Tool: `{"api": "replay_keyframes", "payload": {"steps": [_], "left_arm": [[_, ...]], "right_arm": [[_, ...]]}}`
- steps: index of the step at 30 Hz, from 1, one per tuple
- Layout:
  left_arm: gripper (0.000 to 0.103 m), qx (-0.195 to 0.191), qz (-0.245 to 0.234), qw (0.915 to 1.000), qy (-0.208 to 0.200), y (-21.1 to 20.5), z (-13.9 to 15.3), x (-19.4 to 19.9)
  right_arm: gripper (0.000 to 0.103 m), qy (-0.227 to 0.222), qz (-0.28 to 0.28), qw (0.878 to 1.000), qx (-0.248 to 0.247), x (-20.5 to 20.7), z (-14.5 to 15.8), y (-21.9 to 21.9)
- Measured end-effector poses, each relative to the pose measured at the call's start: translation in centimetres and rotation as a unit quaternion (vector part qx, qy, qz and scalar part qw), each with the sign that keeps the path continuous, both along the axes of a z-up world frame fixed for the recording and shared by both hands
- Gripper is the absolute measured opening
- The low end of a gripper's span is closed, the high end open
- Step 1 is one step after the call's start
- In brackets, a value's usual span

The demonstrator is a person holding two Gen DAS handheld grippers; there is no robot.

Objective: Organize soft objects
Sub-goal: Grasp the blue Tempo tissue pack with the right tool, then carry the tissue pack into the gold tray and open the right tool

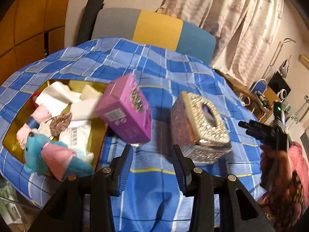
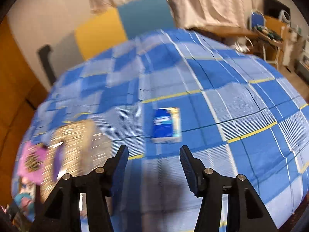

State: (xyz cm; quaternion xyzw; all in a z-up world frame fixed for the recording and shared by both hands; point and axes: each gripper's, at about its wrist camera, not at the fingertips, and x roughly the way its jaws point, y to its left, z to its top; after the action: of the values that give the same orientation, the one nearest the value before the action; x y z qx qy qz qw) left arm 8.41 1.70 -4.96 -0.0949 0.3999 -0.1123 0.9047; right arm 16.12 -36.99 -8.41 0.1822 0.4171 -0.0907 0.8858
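My left gripper (image 1: 153,150) is open and empty above the blue checked bedspread (image 1: 164,73). Just ahead of it a purple box (image 1: 125,109) is tilted, with its left end over the rim of a gold box (image 1: 11,145); whether it rests there I cannot tell. The gold box holds white cloths (image 1: 58,94), a white packet (image 1: 76,135) and a blue and pink plush toy (image 1: 48,154). A glittery silver tissue box (image 1: 200,127) sits right of the purple box. My right gripper (image 2: 153,152) is open and empty, a little short of a small blue tissue pack (image 2: 167,124). That view is blurred.
A grey, yellow and blue headboard (image 1: 154,29) stands behind the bed, with a curtain (image 1: 231,19) beyond. A desk with clutter (image 1: 270,94) is at the right. The right gripper and hand (image 1: 270,135) show at the right of the left wrist view.
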Motion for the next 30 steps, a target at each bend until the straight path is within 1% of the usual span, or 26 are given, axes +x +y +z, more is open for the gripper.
{"api": "replay_keyframes", "payload": {"steps": [4,7,11,12,15,17,21,25,28,30], "left_arm": [[0.041,0.012,0.027,0.9994,0.016,2.0,-1.1,0.0],[0.041,0.023,0.057,0.9978,0.026,4.4,-1.8,0.0],[0.041,0.028,0.095,0.9944,0.037,7.9,-2.6,-0.1],[0.041,0.032,0.106,0.9931,0.039,8.8,-2.7,-0.1],[0.041,0.041,0.135,0.9889,0.047,11.5,-3.3,0.1],[0.041,0.047,0.146,0.9866,0.055,12.9,-3.9,0.4],[0.041,0.058,0.151,0.9837,0.078,14.2,-5.3,0.9],[0.041,0.055,0.114,0.9874,0.095,13.5,-6.1,1.7],[0.041,0.065,0.105,0.9863,0.109,13.3,-7.1,3.1],[0.041,0.061,0.104,0.9849,0.124,13.7,-7.9,4.4]], "right_arm": [[0.059,0.033,-0.014,0.999,0.019,4.0,-2.4,-1.8],[0.065,0.049,-0.010,0.999,0.018,6.3,-3.7,-1.6],[0.065,0.075,-0.011,0.997,0.020,8.5,-5.6,-1.8],[0.065,0.078,-0.012,0.997,0.012,8.8,-5.8,-1.7],[0.062,0.089,-0.011,0.996,0.010,9.5,-6.8,-1.8],[0.056,0.097,-0.007,0.995,0.005,10.0,-7.3,-1.8],[0.053,0.099,0.006,0.995,-0.015,10.0,-7.3,-1.4],[0.052,0.097,0.009,0.995,-0.018,9.5,-6.7,-1.6],[0.052,0.088,0.005,0.996,-0.028,8.8,-5.6,-1.7],[0.052,0.077,0.004,0.996,-0.033,8.2,-4.6,-1.6]]}}
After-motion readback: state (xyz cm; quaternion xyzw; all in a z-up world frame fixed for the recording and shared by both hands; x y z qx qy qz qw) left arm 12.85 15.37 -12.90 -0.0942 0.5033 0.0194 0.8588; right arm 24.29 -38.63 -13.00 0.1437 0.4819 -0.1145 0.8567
